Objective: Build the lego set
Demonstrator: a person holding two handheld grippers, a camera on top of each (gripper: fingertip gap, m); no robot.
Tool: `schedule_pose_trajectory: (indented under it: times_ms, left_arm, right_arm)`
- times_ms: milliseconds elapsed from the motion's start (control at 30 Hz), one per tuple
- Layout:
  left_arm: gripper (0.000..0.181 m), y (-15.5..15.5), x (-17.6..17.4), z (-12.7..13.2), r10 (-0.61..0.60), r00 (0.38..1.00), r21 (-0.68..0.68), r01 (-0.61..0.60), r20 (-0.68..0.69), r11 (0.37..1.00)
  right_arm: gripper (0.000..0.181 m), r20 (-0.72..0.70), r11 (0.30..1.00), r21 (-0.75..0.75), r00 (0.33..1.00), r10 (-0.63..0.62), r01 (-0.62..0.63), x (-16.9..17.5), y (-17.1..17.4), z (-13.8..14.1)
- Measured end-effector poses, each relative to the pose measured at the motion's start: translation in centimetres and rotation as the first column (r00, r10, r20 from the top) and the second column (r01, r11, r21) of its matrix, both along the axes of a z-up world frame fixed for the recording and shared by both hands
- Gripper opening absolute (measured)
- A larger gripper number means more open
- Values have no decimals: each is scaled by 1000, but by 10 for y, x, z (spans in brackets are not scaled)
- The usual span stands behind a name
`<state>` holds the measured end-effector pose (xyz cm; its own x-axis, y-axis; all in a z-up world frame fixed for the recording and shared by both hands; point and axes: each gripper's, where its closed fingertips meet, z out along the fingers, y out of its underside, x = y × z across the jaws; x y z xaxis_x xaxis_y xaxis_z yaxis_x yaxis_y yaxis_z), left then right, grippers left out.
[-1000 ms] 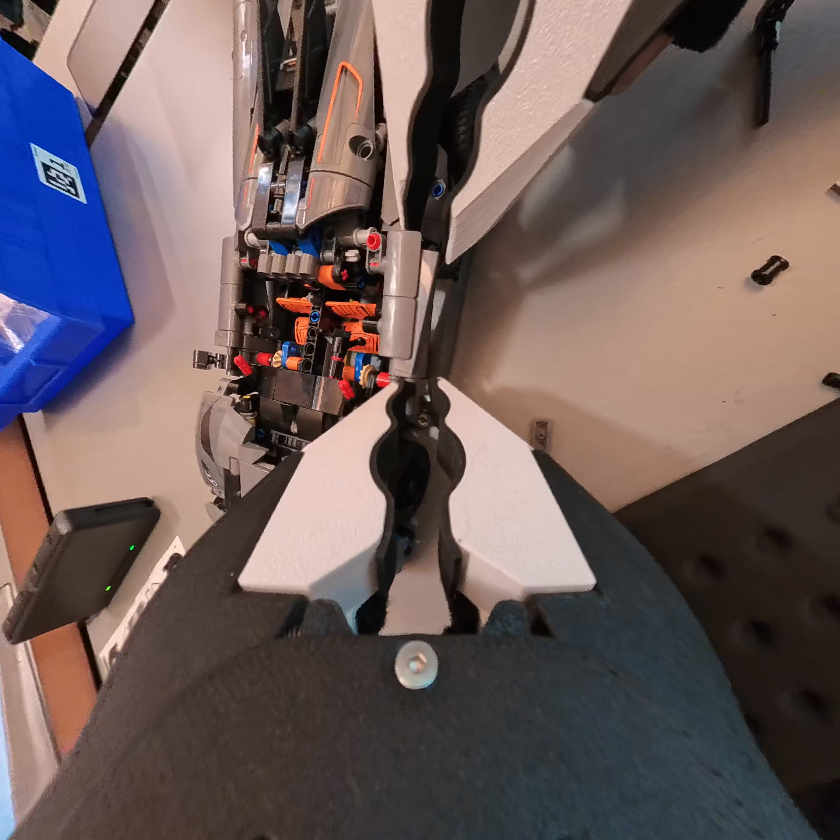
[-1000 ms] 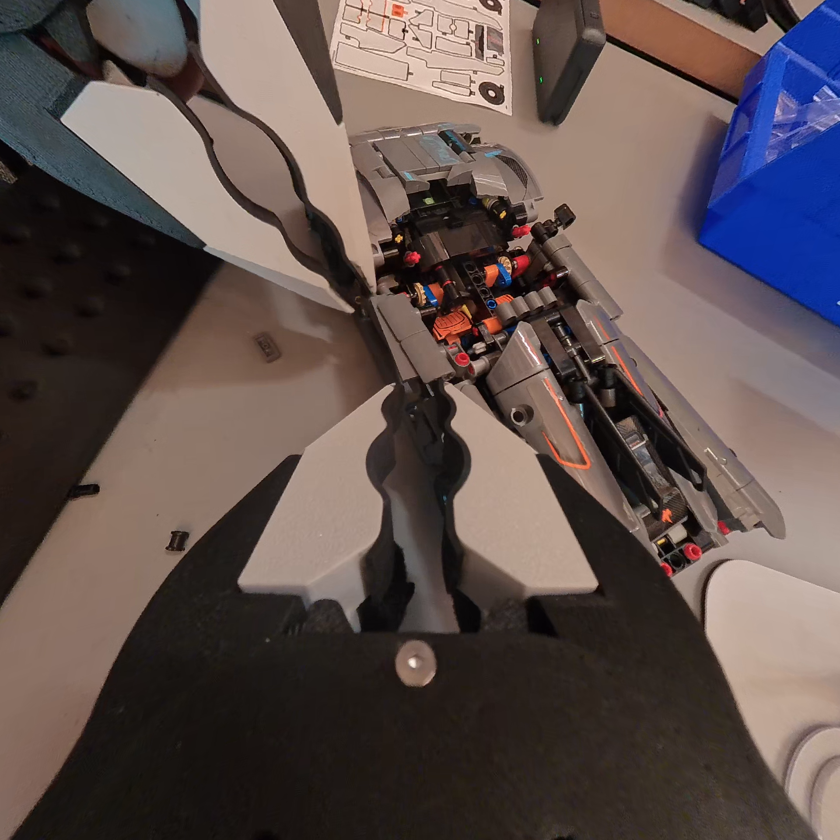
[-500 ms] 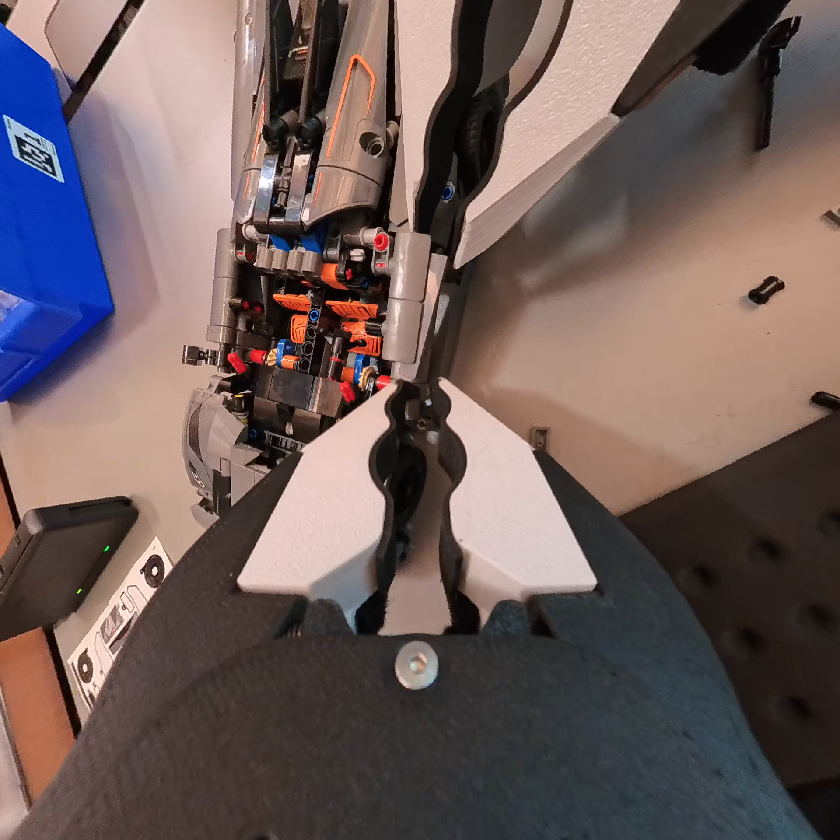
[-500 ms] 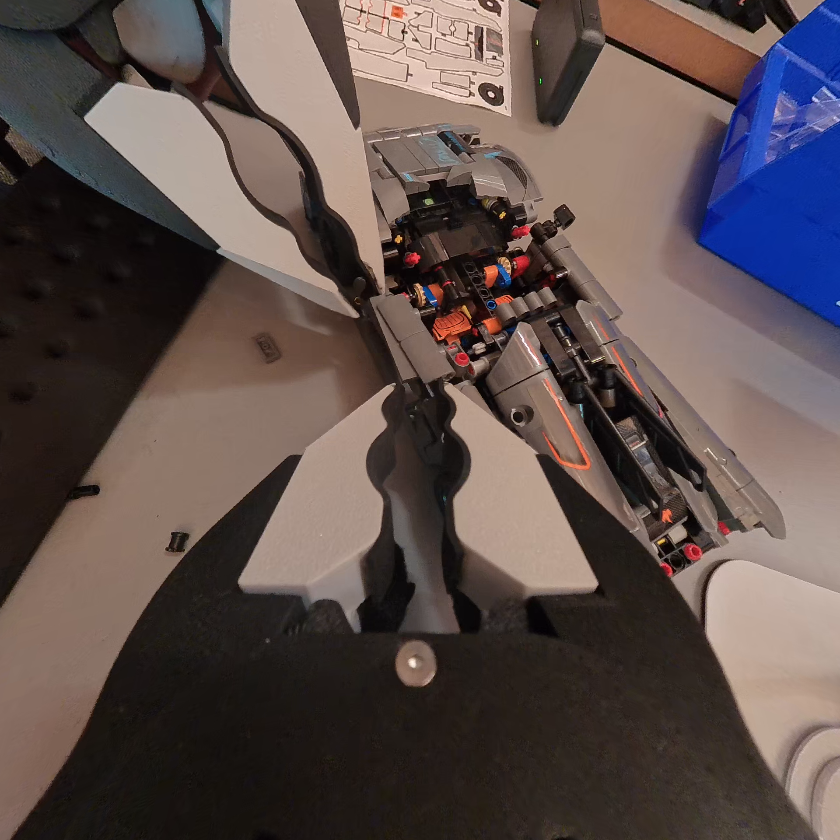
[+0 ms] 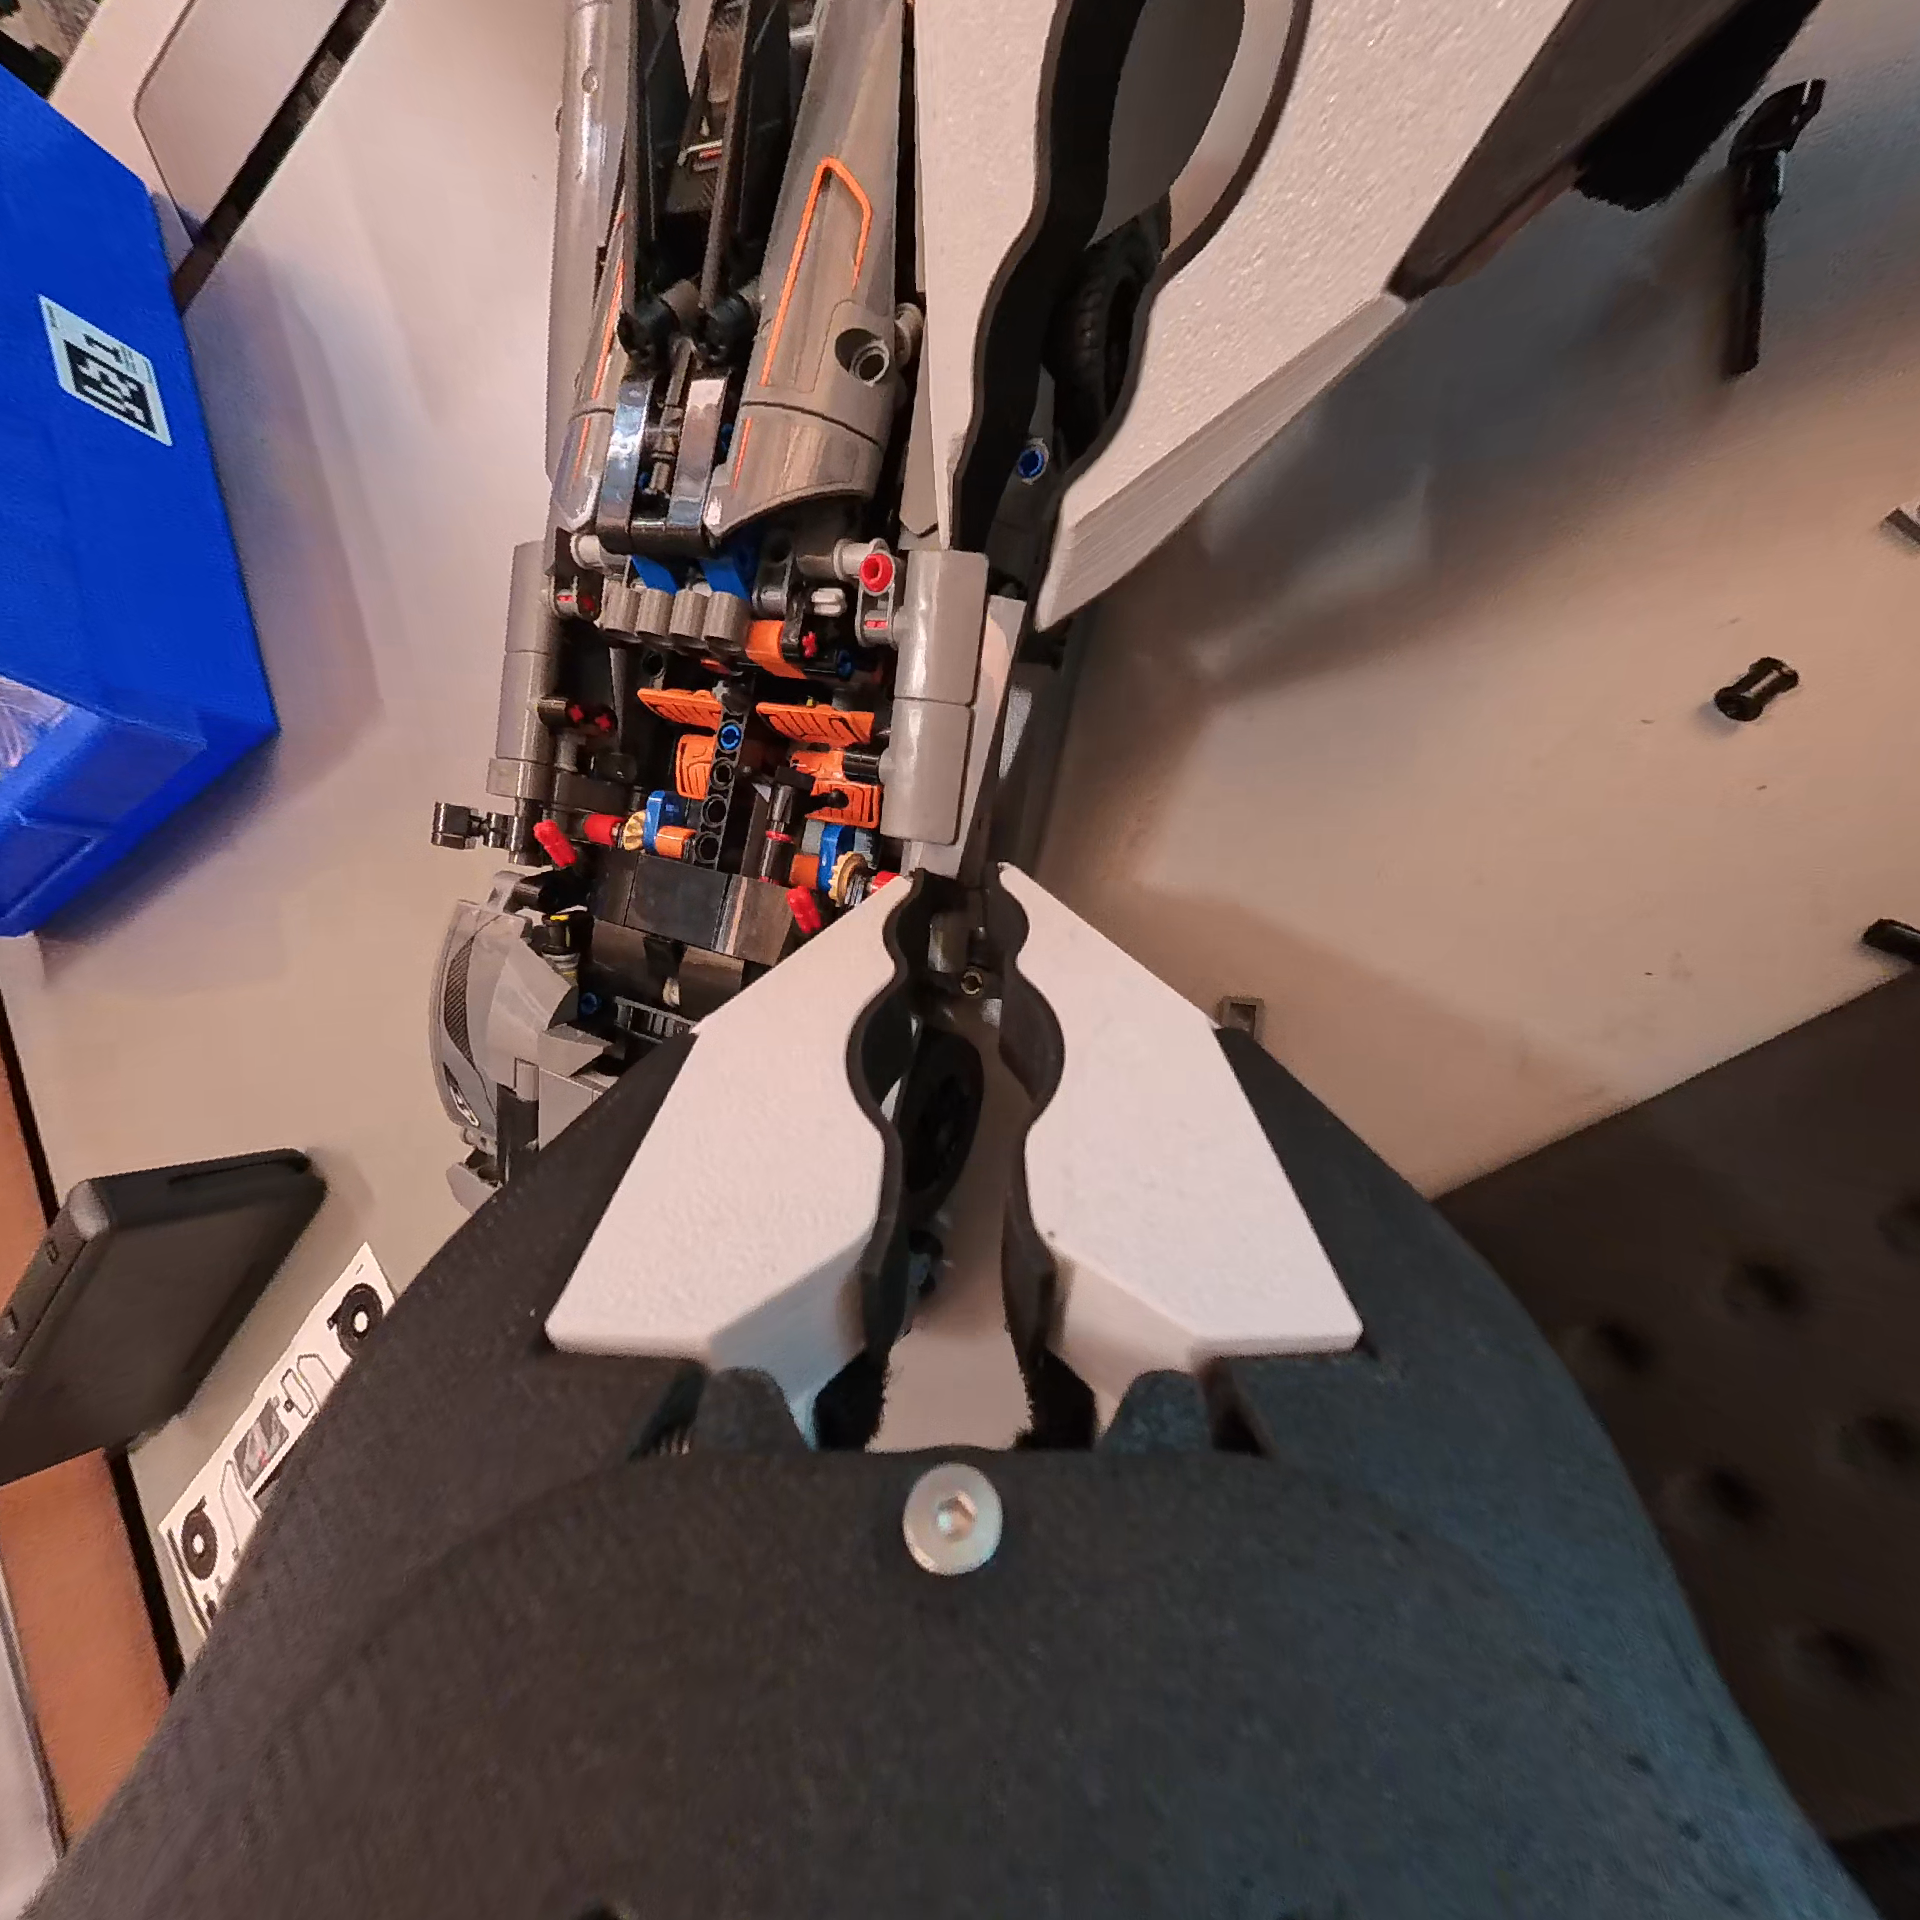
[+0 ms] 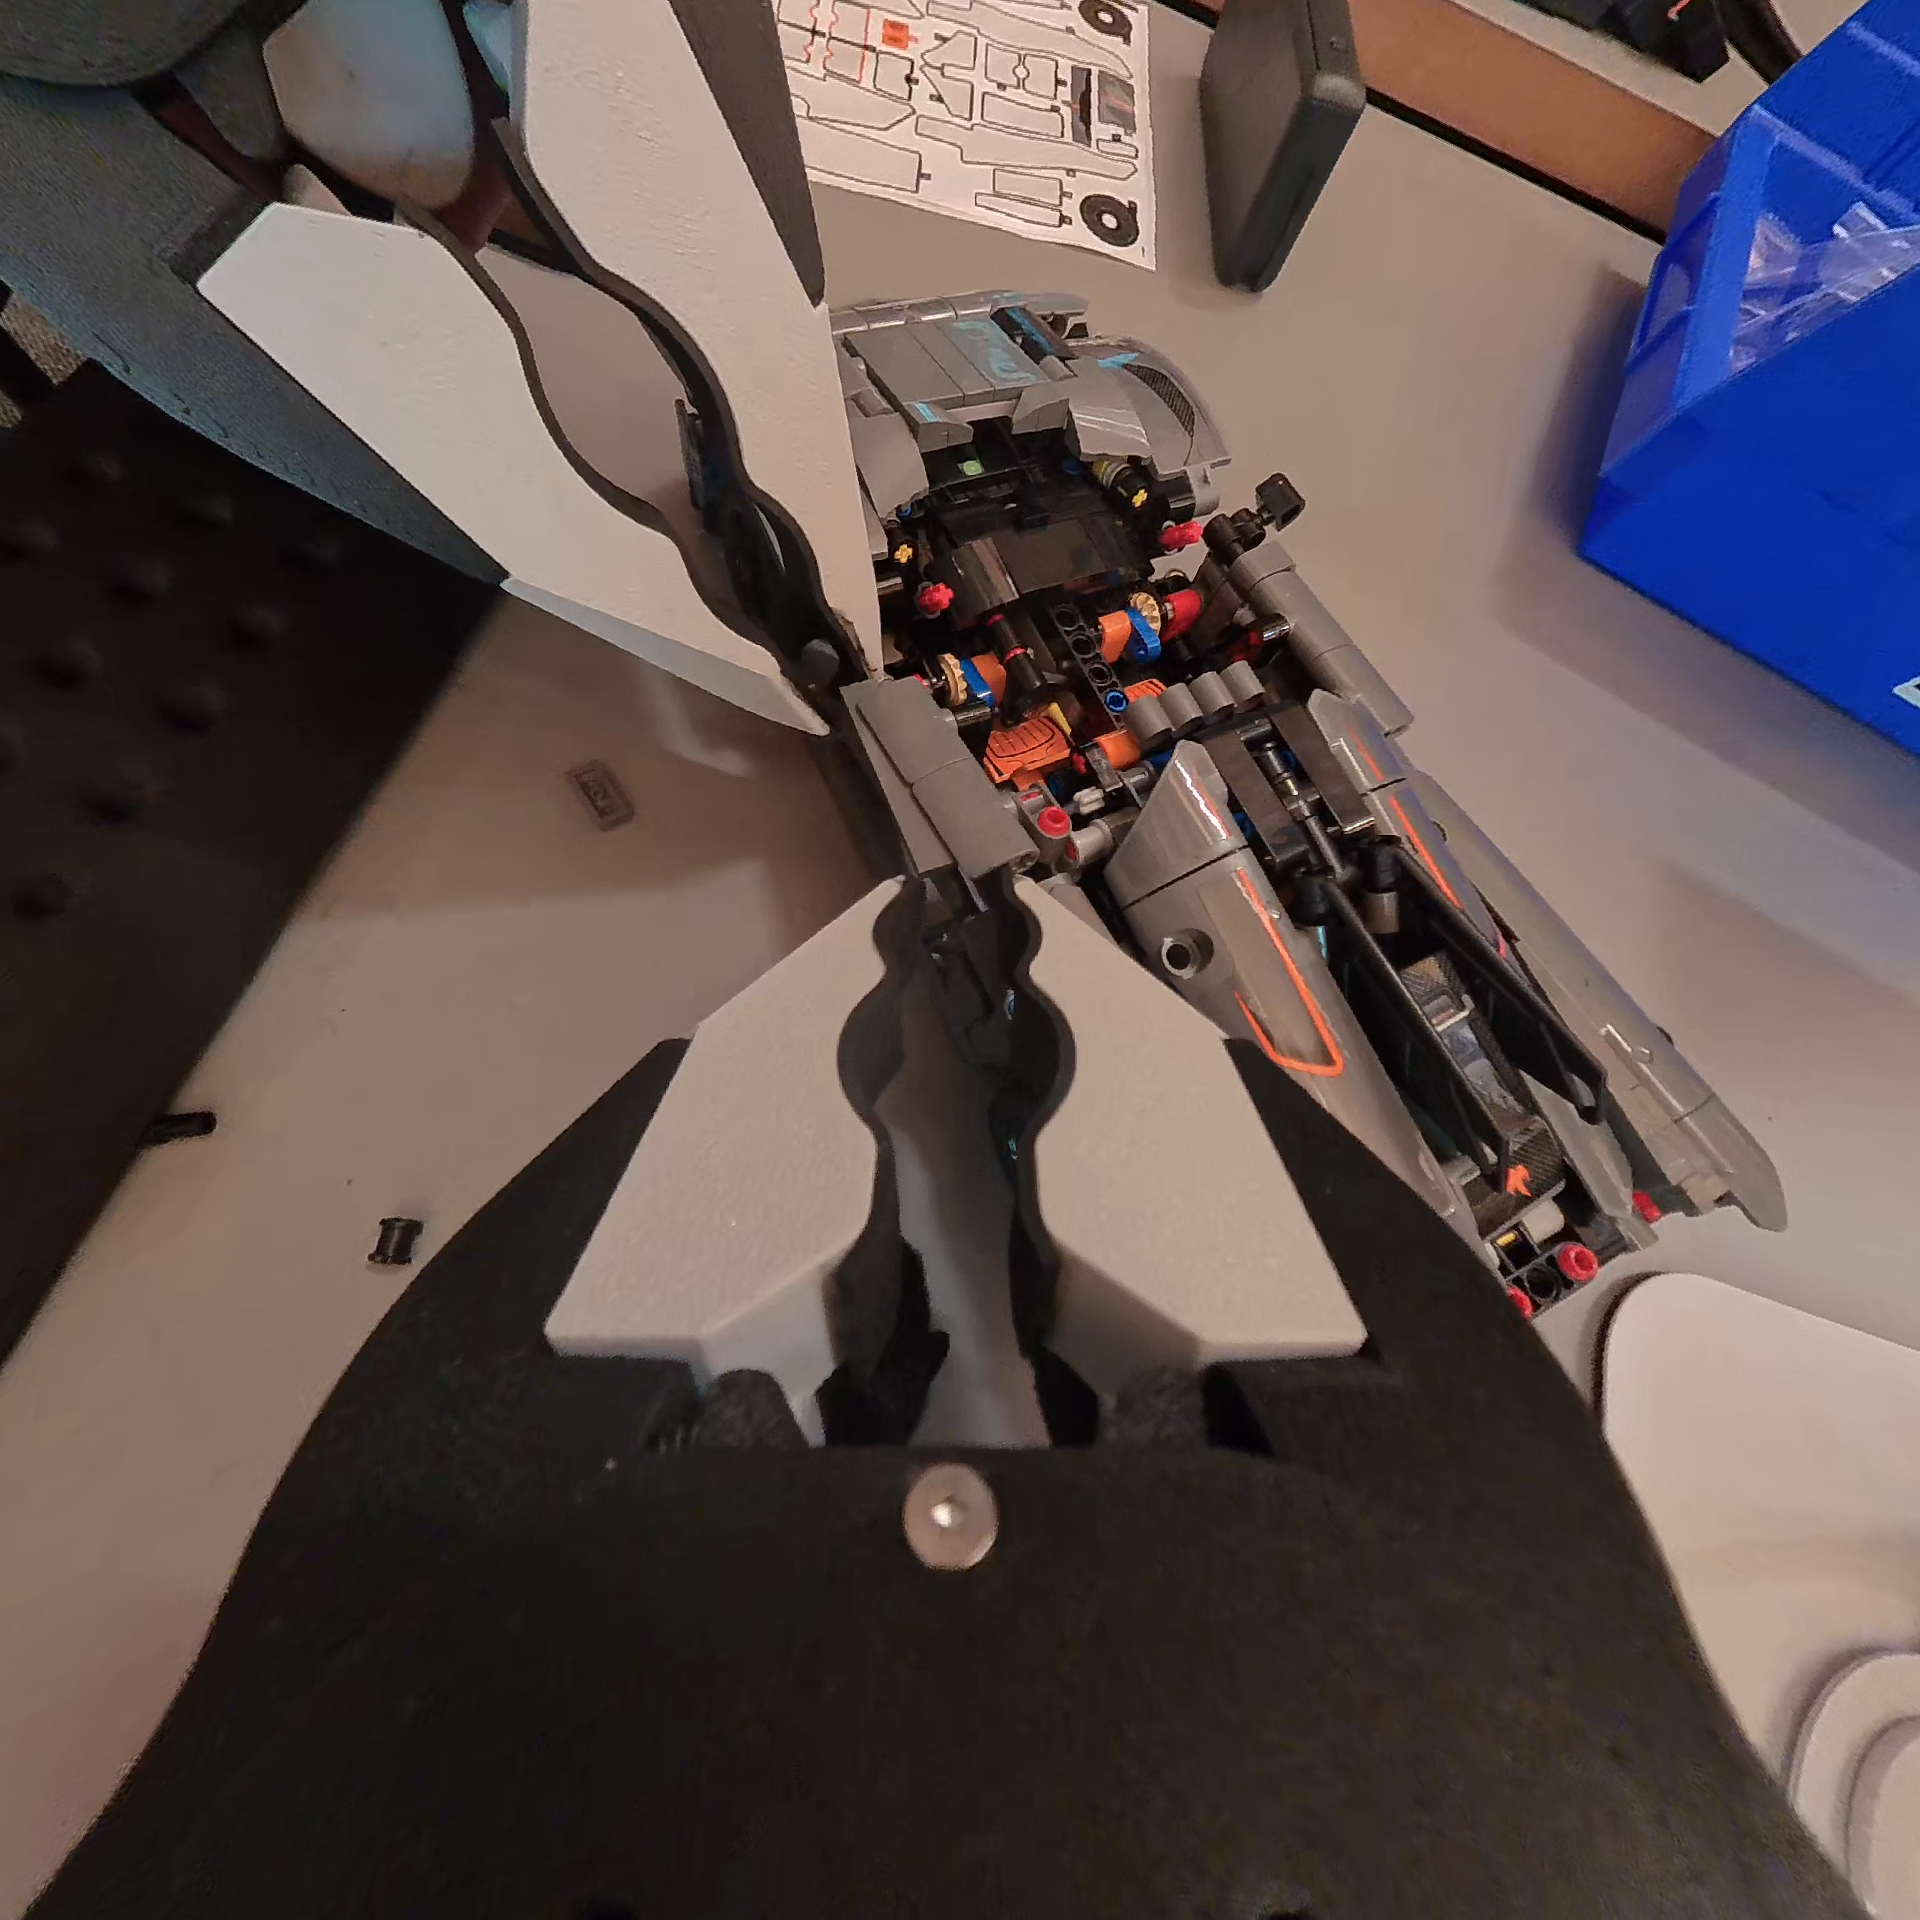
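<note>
— Lego car [image 6: 1195, 790], grey with orange trim and an open middle full of black, orange, blue and red parts: where does it lie?

— On the pale table [image 6: 1455, 499], well in from its edges, its nose toward the sticker sheet [image 6: 997, 125] and the black device [image 6: 1278, 135] at the far edge, with the blue bin [image 6: 1766, 436] off to the far right corner.

— And the left gripper [image 5: 958, 896]?

— Its jaws are nearly closed, clamped on the car's side at the front wheel; a black tyre shows in the narrow gap between the fingers.

— The right gripper [image 6: 956, 899]?

— Much the same: jaws drawn close together, pinching the dark side structure of the car just behind the grey door panel. Both claws grip the same flank, tips facing each other, the grey panel between them.

— Anything loose nearby?

— A small grey piece [image 6: 601, 795] lies on the table just beside that flank, and black pins [image 6: 393, 1242] farther off, near the dark studded mat [image 6: 156, 727] along the table's near edge.
</note>
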<state>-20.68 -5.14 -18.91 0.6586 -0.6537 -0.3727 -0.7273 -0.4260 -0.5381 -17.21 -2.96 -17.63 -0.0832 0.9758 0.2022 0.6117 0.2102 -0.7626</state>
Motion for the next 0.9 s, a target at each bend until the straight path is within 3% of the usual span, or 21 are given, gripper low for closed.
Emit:
schedule_pose_trajectory:
  times_ms: [533,900]
  left_arm:
    - [8,-9,-15,1,-9,998,-1,9,58,1000]
    - [17,-7,-23,0,-18,998,86,13,67,996]
  right_arm:
    - [1,-24,999,44,1000,-21,22,-15,-7,0]
    - [16,-54,999,34,998,32,-30,-17,-8,7]
